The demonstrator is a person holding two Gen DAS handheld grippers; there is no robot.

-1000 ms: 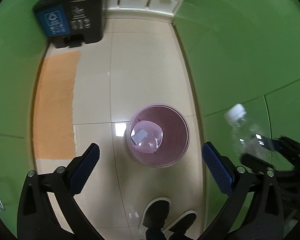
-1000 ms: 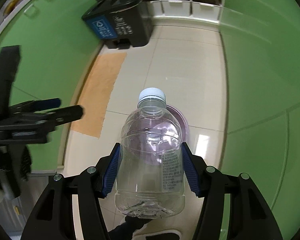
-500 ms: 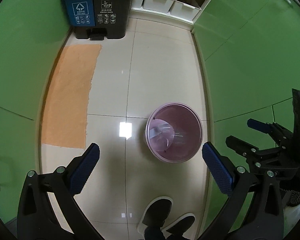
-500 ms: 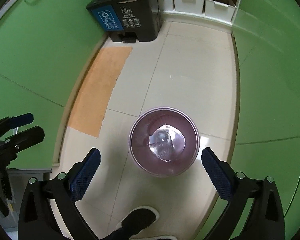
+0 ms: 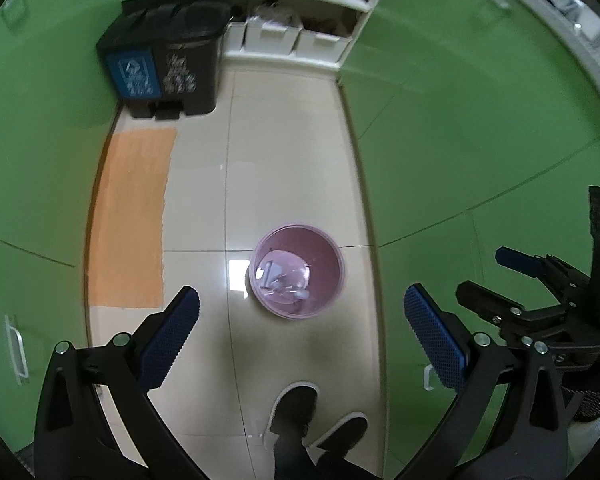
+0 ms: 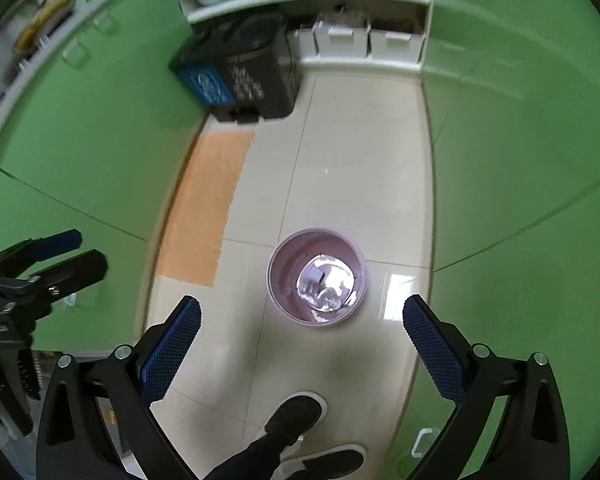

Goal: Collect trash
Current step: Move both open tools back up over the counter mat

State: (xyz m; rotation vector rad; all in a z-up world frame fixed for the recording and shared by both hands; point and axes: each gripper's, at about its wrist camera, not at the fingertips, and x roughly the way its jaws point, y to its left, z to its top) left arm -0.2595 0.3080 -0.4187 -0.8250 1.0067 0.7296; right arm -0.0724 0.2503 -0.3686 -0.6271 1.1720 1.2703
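A small pink waste bin (image 5: 334, 280) stands on the tiled floor, also in the right wrist view (image 6: 278, 276). A clear plastic bottle (image 6: 326, 284) lies inside it, also seen in the left wrist view (image 5: 288, 276). My left gripper (image 5: 300, 326) is open and empty, high above the floor just short of the bin. My right gripper (image 6: 300, 330) is open and empty, also above the near side of the bin. Each gripper shows at the edge of the other's view: the right one (image 5: 496, 280) and the left one (image 6: 66, 252).
A black two-part pedal bin with a blue label (image 5: 162, 68) stands at the far end by white storage boxes (image 5: 296, 38). Green cabinets (image 5: 480, 140) line both sides. An orange mat (image 5: 130, 216) lies on the left. The person's shoes (image 5: 296, 408) are below the grippers.
The right gripper opened and let go of the clear bottle, which dropped into the pink bin. Both grippers have since risen and tilted up, so the bin looks smaller.
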